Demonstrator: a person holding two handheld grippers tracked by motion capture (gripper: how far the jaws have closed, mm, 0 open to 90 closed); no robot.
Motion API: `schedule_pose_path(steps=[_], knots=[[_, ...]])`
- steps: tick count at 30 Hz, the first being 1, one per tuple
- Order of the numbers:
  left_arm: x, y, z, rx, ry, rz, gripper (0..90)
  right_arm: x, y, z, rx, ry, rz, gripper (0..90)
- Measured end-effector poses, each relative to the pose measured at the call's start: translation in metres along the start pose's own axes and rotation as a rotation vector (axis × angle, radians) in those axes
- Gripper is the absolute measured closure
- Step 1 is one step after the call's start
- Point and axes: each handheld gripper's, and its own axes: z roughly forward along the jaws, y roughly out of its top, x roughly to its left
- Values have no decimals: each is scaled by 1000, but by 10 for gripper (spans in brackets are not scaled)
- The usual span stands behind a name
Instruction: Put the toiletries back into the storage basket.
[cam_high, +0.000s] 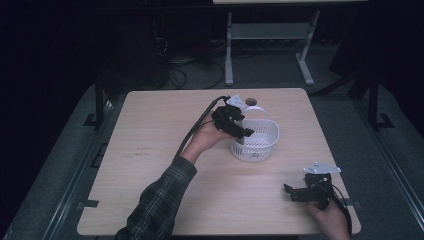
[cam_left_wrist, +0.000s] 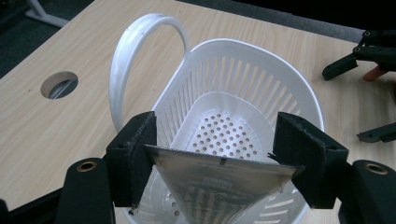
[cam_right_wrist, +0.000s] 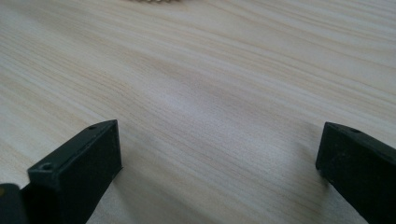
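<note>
Silver packet (cam_left_wrist: 223, 179) pinched in left tongs (cam_left_wrist: 219, 154) over white basket (cam_left_wrist: 299, 88) | right tongs (cam_right_wrist: 219, 163) wide apart, holding nothing

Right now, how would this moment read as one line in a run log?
left tool: shut on silver packet, above white basket | right tool: open, resting low over table | packet not yet dropped

Dim room — wooden table (cam_high: 150, 130), grey floor (cam_high: 60, 165).
</note>
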Motion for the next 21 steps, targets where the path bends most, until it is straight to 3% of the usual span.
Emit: schedule_pose_path(steps=[10, 17, 21], knots=[[-1, 0, 0, 8, 4, 16, 293, 0, 0, 0, 0, 0, 1, 0], [-3, 0, 2, 29, 16, 34, 157, 0, 0, 0, 0, 0, 0, 0], [-2, 0, -1, 21, 19, 34, 140, 0, 0, 0, 0, 0, 0, 0]])
